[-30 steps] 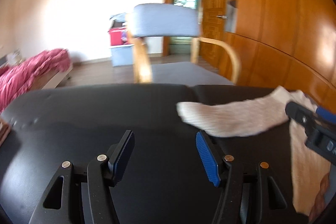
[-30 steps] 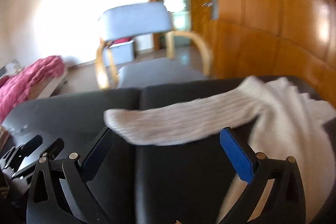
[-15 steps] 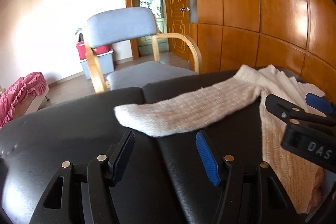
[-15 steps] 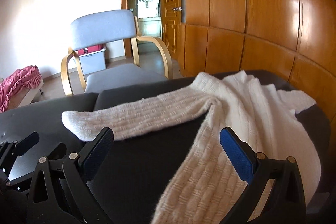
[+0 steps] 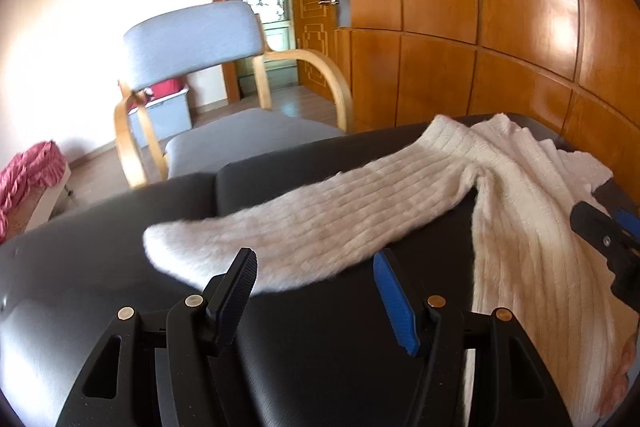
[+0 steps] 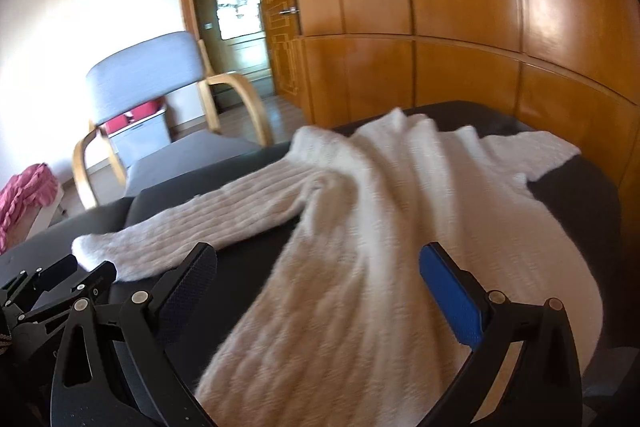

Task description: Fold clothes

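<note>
Sweater (image 6: 380, 227) lies spread on black bench (image 5: 320, 347), sleeve (image 5: 304, 227) stretched out left. My left tongs (image 5: 316, 283) gape wide just short of the cuff; right tongs (image 6: 320, 279) wide over the body, empty. Pinch cuff edge cleanly, fold sleeve across the body.

Grey-cushioned wooden armchair (image 5: 208, 75) before wood-panelled wall (image 5: 480, 27) and open doorway (image 5: 260, 23).

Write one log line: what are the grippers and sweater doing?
left gripper: open, at sleeve | right gripper: open, over sweater | sweater: unfolded
</note>
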Demonstrator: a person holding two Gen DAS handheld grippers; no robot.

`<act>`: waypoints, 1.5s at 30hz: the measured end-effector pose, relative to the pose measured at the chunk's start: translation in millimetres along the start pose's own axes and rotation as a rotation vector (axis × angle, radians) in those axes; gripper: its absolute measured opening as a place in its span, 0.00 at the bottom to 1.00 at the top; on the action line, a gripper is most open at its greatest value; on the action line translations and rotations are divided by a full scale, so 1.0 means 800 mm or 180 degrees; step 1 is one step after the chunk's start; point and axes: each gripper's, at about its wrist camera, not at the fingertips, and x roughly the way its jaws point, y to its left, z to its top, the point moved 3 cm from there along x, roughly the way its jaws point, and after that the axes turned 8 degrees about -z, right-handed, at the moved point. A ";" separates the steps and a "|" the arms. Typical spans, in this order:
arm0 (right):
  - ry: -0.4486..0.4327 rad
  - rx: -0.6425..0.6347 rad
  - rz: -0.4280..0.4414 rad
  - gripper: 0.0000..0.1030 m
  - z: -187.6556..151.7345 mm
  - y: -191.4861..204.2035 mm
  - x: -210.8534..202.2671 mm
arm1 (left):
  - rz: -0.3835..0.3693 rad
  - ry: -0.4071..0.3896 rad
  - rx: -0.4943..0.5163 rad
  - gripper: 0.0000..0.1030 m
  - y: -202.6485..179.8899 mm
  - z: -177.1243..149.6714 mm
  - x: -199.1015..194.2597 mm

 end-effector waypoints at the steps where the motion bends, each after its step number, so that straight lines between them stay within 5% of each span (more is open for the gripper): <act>1: 0.0018 0.0007 -0.0052 1.00 0.002 -0.005 0.004 | 0.0005 0.0007 0.0070 0.60 -0.006 0.006 0.007; 8: 0.0153 0.0184 -0.0199 1.00 0.002 -0.048 0.025 | 0.0283 0.0233 0.0249 0.60 0.011 0.035 0.078; 16: 0.0239 0.0263 -0.0197 1.00 0.004 -0.060 0.047 | 0.0214 0.0704 0.0320 0.60 0.020 0.043 0.156; 24: 0.0289 0.0315 -0.0204 1.00 -0.001 -0.069 0.062 | 0.0099 0.0694 0.0363 0.59 -0.004 0.044 0.172; 27: 0.0307 0.0347 -0.0205 1.00 -0.004 -0.070 0.064 | 0.0007 0.0720 0.0351 0.46 -0.014 0.044 0.175; 29: 0.0317 0.0365 -0.0200 1.00 -0.007 -0.070 0.065 | -0.0009 0.0725 0.0425 0.22 -0.028 0.044 0.175; 32: 0.0332 0.0376 -0.0191 1.00 -0.009 -0.071 0.066 | 0.0082 0.0744 0.0670 0.03 -0.052 0.041 0.176; 37: 0.0339 0.0424 -0.0203 1.00 -0.014 -0.075 0.062 | 0.0058 0.0731 0.0890 0.01 -0.079 0.037 0.171; 40: 0.0356 0.0485 -0.0197 1.00 -0.017 -0.079 0.060 | -0.0047 0.0736 0.0778 0.08 -0.078 0.043 0.164; 42: 0.0356 0.0514 -0.0185 1.00 -0.017 -0.080 0.059 | -0.0169 0.0787 0.0684 0.21 -0.076 0.048 0.159; 45: 0.0351 0.0515 -0.0175 1.00 -0.017 -0.080 0.056 | -0.0475 0.0900 0.0591 0.22 -0.077 0.052 0.153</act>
